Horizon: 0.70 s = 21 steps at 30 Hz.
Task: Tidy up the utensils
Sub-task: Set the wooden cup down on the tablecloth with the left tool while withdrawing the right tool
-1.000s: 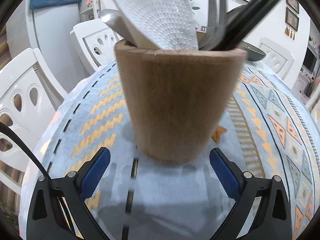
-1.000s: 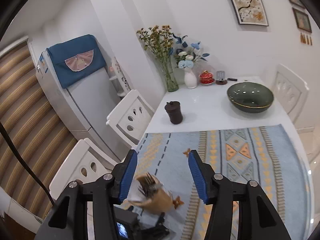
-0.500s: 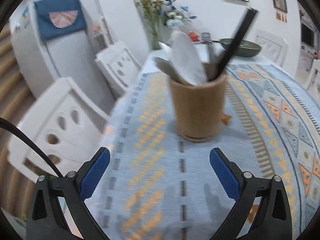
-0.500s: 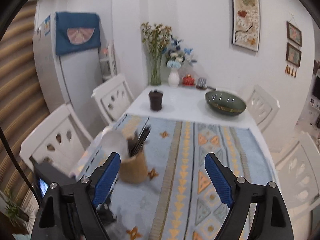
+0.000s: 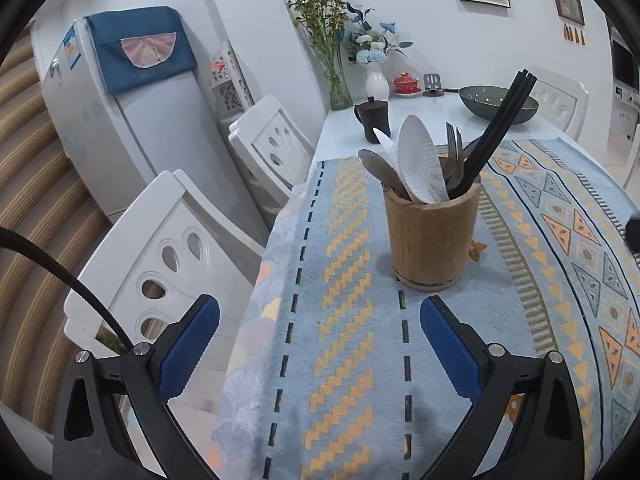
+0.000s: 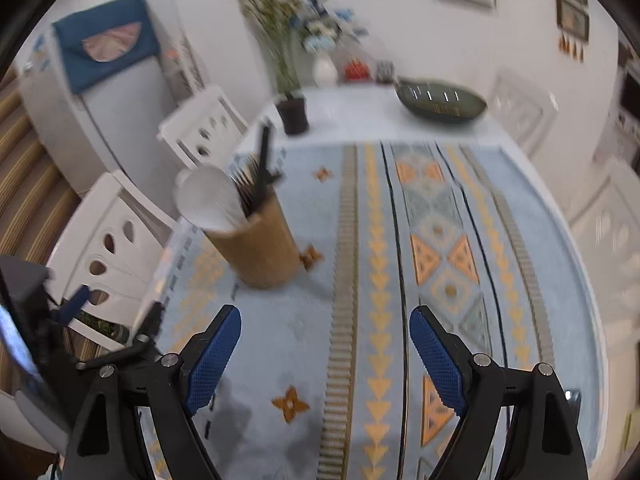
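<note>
A wooden utensil holder [image 5: 434, 236] stands upright on the patterned blue tablecloth [image 5: 352, 344]. It holds a white dimpled rice paddle [image 5: 420, 166], spoons, forks and black chopsticks [image 5: 496, 132]. My left gripper [image 5: 320, 334] is open and empty, drawn back from the holder, which sits ahead and slightly right of its blue pads. In the right wrist view the same holder [image 6: 256, 244] stands ahead to the left. My right gripper [image 6: 325, 344] is open over bare cloth with nothing between its fingers. The left gripper's body shows at that view's left edge.
A dark lidded cup [image 5: 373, 120], a green bowl [image 5: 498, 104], flower vases [image 5: 338, 80] and a red pot [image 5: 405, 82] stand on the white table's far end. White chairs [image 5: 168, 264] line the left side, with a fridge [image 5: 116, 112] behind.
My left gripper pulled back and up from the holder, which now looks far smaller. My right gripper's jaws widened, and it sank and tilted down toward the cloth, right of the holder.
</note>
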Each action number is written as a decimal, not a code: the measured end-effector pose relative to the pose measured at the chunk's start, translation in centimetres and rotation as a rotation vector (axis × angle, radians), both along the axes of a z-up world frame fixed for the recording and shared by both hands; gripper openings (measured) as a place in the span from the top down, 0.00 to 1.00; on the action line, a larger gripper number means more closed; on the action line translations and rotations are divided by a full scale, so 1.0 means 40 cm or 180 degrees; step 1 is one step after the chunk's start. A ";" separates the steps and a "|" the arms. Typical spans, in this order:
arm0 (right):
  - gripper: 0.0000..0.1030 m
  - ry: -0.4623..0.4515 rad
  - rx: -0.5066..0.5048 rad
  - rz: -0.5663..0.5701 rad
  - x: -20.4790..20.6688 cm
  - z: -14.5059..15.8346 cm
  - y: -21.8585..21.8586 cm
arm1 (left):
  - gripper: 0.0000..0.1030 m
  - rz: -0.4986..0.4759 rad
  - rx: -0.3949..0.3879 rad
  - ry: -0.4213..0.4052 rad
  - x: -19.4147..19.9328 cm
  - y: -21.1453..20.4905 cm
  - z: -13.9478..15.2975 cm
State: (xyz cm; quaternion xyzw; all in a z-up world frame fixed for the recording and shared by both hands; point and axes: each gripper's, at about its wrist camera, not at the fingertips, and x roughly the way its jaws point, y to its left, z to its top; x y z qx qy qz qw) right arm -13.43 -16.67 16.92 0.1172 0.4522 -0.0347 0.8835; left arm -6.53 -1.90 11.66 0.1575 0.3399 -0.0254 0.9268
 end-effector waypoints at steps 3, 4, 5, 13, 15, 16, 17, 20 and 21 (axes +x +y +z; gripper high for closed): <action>0.18 0.0327 0.0115 -0.0193 -0.002 -0.052 -0.022 | 0.00 0.0098 -0.0020 0.0017 -0.001 0.006 0.004; 0.18 0.0388 0.0160 -0.0222 -0.005 -0.064 -0.026 | 0.00 0.0134 -0.0005 0.0036 0.000 0.007 0.002; 0.18 0.0454 0.0199 -0.0262 -0.010 -0.078 -0.030 | 0.00 0.0184 0.0044 0.0050 0.004 0.006 -0.002; 0.18 0.0204 0.0095 -0.0255 -0.022 -0.035 -0.079 | 0.00 0.0473 0.1130 0.0147 0.028 -0.007 -0.109; 0.18 0.0112 0.0043 -0.0150 -0.015 -0.019 -0.097 | 0.00 0.0554 0.1027 0.0263 0.029 0.004 -0.100; 0.18 0.0111 0.0005 -0.0105 -0.009 -0.016 -0.103 | 0.00 0.0588 0.0943 0.0285 0.026 0.007 -0.088; 0.18 0.0133 -0.0052 -0.0078 -0.004 -0.017 -0.109 | 0.00 0.0616 0.0797 0.0311 0.021 0.007 -0.068; 0.18 0.0213 -0.0130 -0.0014 -0.006 -0.034 -0.130 | 0.00 0.0599 0.0509 0.0387 0.009 -0.019 -0.030; 0.18 0.0218 -0.0162 -0.0006 -0.010 -0.040 -0.132 | 0.00 0.0587 0.0451 0.0399 0.005 -0.030 -0.022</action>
